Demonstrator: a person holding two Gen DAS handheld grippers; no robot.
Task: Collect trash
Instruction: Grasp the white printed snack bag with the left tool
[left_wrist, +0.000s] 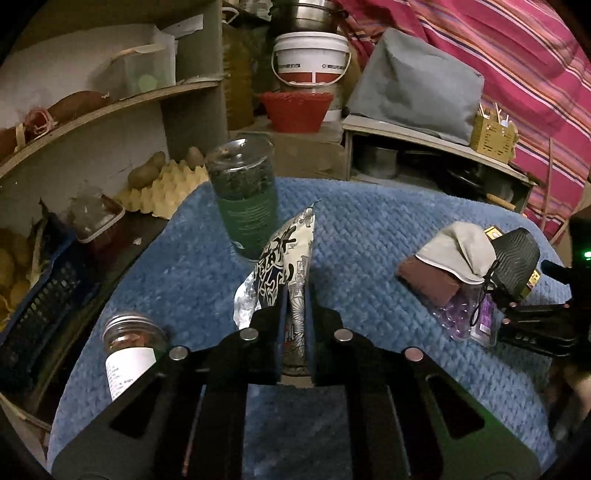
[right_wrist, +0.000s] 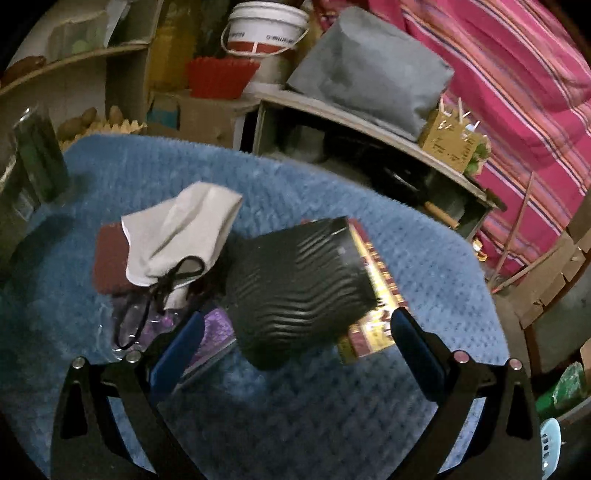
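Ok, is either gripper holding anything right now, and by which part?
The left gripper is shut on the printed wrapper, pinching its lower end. The right gripper holds nothing; its jaws stand open around the black ribbed cup.

Blue knitted cloth (left_wrist: 369, 229) covering the surface in front of you.

On it you have a tall green-labelled jar (left_wrist: 245, 206) upper centre of the left view, a small metal-lidded jar (left_wrist: 127, 347) lower left, and at the right a grey pouch (right_wrist: 181, 232), a black ribbed cup (right_wrist: 295, 288) on its side, a yellow-red box (right_wrist: 373, 295) and purple packaging (right_wrist: 214, 328).
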